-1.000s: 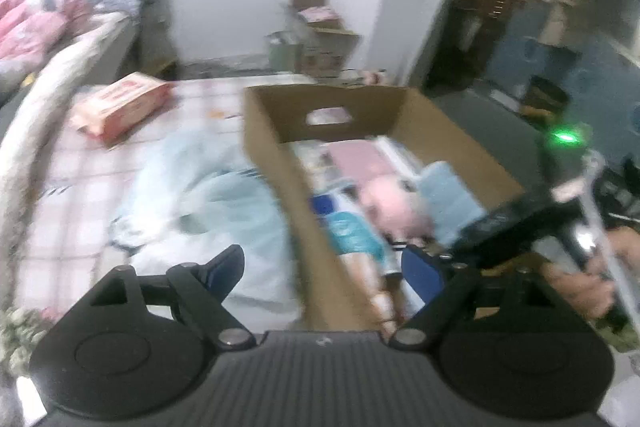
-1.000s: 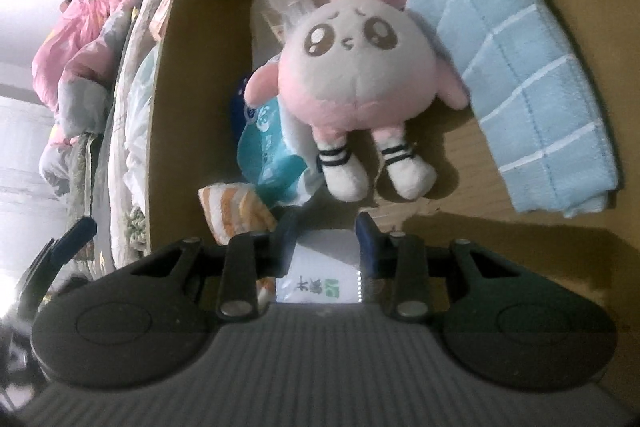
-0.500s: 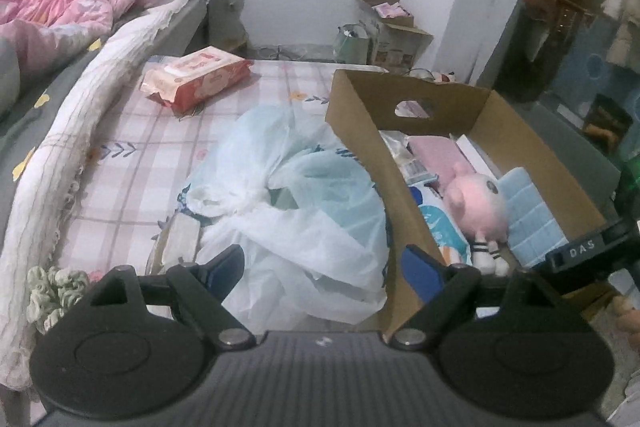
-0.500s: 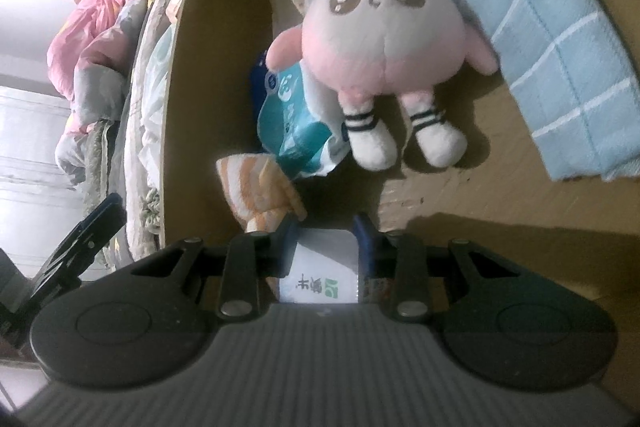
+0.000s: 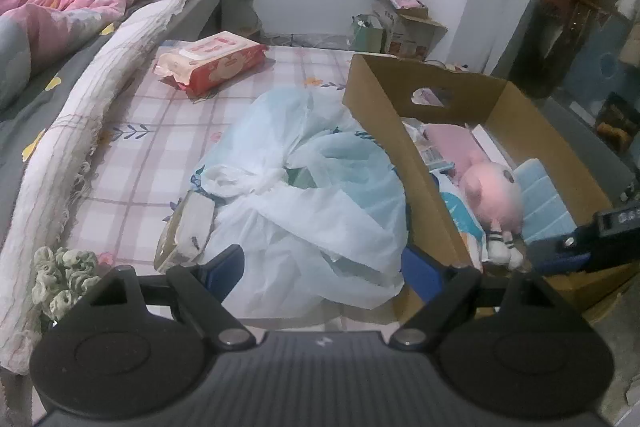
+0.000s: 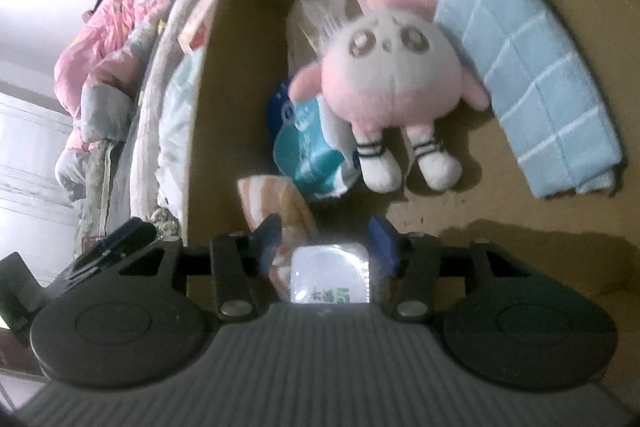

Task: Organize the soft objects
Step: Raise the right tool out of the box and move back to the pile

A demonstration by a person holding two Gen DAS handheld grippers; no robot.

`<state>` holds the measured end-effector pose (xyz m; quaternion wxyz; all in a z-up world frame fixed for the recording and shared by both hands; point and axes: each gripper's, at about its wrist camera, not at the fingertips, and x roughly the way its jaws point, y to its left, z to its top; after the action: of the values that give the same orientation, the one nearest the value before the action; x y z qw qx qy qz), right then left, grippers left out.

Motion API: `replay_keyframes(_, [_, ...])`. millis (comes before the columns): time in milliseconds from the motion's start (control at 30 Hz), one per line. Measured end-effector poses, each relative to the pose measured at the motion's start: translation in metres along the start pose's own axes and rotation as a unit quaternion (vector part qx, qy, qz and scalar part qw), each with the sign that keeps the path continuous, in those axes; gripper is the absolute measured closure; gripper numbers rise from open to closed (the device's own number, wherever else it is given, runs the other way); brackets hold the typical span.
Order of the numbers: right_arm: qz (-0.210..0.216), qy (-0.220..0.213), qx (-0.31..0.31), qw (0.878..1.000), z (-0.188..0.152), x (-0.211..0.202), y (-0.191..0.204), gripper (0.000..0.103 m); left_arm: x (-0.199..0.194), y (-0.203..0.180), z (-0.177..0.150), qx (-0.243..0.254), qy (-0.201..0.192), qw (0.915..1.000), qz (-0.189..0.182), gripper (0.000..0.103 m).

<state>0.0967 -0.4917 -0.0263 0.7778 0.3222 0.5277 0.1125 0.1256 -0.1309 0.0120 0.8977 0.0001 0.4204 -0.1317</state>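
Right gripper [image 6: 328, 243] inside the box [image 6: 248, 39], jaws opening around a small white tissue pack [image 6: 330, 277] that lies between them near the box's front wall, beside an orange striped cloth [image 6: 276, 199]; the pads appear to have just cleared it. The pack looks light, soft and film-wrapped, hence slippery: best pinched across its short sides. Left gripper [image 5: 324, 267] wide and empty above the plastic bag [image 5: 320, 195] on the bed. Plush [image 6: 392, 75] and blue towel [image 6: 536, 79] already boxed.
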Motion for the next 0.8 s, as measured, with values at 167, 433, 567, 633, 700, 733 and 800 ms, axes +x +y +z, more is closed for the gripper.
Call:
replay_keyframes(167, [-0.005, -0.039, -0.025, 0.999, -0.005, -0.019, 0.016, 0.051, -0.002, 0.002, -0.001, 0.001, -0.001, 1.0, 0.005, 0.016])
replay_keyframes(433, [0.003, -0.113, -0.106, 0.988, -0.021, -0.041, 0.068, 0.026, -0.003, 0.011, -0.007, -0.005, 0.001, 0.9999, 0.011, 0.015])
replay_keyframes(567, [0.003, -0.14, -0.148, 0.979, -0.033, -0.042, 0.098, 0.018, -0.007, 0.019, -0.012, -0.009, -0.003, 0.9998, 0.015, 0.014])
replay_keyframes(633, [0.0, -0.15, -0.173, 0.973, -0.04, -0.038, 0.116, 0.015, -0.011, 0.025, -0.015, -0.012, -0.008, 0.9998, 0.016, 0.014])
replay_keyframes(700, [-0.003, -0.16, -0.195, 0.968, -0.049, -0.034, 0.133, 0.014, -0.015, 0.032, -0.019, -0.016, -0.014, 0.9996, 0.018, 0.012])
replay_keyframes(733, [-0.005, -0.166, -0.206, 0.964, -0.054, -0.031, 0.142, 0.014, -0.018, 0.035, -0.021, -0.018, -0.018, 0.9995, 0.019, 0.012])
replay_keyframes(800, [-0.003, -0.178, -0.223, 0.958, -0.062, -0.028, 0.158, 0.011, -0.023, 0.043, -0.026, -0.02, -0.025, 0.9992, 0.024, 0.009])
